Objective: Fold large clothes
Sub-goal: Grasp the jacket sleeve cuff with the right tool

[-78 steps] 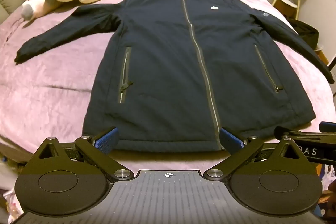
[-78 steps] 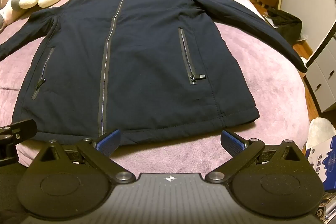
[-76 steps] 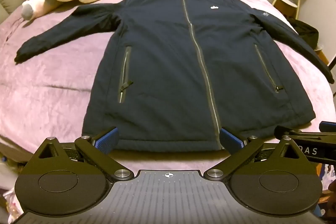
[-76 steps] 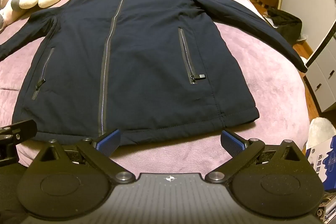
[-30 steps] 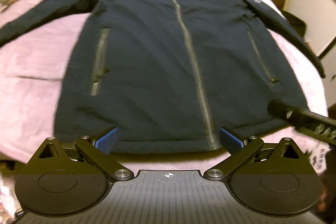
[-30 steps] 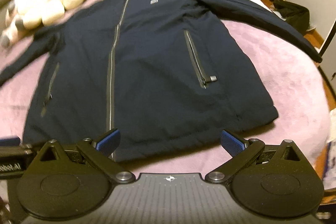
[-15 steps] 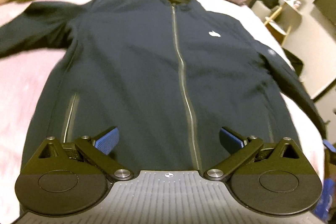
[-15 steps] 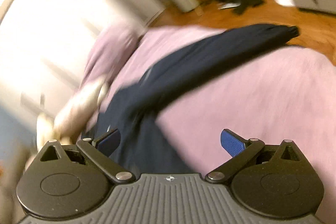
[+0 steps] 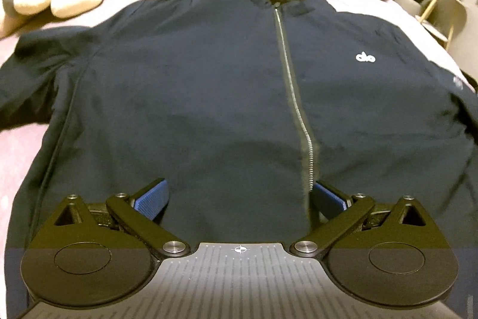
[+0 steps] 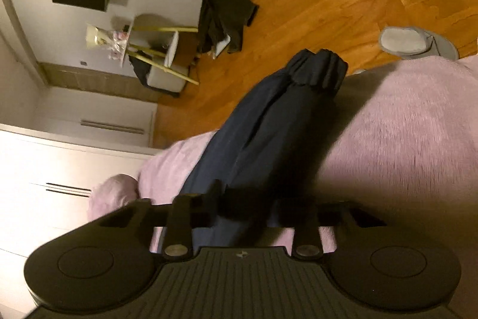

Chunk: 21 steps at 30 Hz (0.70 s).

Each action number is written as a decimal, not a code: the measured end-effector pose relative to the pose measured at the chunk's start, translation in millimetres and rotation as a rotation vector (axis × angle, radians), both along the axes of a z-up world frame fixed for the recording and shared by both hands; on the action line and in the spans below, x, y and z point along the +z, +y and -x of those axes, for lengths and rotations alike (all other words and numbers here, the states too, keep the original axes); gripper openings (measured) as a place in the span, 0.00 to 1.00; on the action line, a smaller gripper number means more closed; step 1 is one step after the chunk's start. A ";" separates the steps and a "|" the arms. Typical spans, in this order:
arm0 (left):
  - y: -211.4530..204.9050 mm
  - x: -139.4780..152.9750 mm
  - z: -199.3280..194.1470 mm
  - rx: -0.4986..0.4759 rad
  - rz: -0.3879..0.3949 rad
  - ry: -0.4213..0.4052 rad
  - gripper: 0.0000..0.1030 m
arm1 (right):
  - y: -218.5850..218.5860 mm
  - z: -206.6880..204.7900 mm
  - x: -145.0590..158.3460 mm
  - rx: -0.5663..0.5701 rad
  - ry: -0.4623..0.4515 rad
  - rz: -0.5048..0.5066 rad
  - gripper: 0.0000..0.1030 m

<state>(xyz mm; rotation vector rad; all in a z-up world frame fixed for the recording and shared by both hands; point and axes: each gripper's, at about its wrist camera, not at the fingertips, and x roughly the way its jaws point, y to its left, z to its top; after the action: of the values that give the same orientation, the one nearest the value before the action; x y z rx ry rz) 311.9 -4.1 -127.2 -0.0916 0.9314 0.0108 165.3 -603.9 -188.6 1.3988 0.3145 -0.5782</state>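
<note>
Swinging off the hem, the right gripper (image 10: 248, 208) has closed on the sleeve (image 10: 269, 133), cuff ahead of it. Left gripper (image 9: 239, 196) has advanced over the jacket (image 9: 209, 79), fingers apart. Sleeve fold begins.

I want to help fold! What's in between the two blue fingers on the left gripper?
Just jacket fabric, seen in the left wrist view. Its zipper runs down beside the right-hand pad.

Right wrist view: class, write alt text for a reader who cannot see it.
The right gripper is closed on the sleeve of a dark navy jacket, which stretches across a mauve fleece bedspread towards its cuff. Behind lies an orange wooden floor.
</note>
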 end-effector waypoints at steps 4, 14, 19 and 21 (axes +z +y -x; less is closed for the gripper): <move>10.3 -2.9 -0.6 -0.032 0.048 0.013 1.00 | 17.9 -21.6 38.4 0.089 0.173 0.241 0.13; 46.8 32.5 13.5 -0.016 0.176 -0.018 1.00 | 255.4 -116.8 162.4 0.722 0.161 1.257 0.14; 56.9 46.5 15.8 -0.047 0.264 -0.047 1.00 | 375.4 -146.4 91.6 1.119 0.240 1.469 0.24; 54.5 48.2 12.4 -0.070 0.284 -0.054 1.00 | 397.6 -153.2 58.4 1.196 0.330 1.479 0.34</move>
<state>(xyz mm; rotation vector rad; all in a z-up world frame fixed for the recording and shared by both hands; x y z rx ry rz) 299.5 50.4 -79.0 -0.3203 0.8769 -0.1887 318.5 -206.4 -130.3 -0.4117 0.6970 0.0774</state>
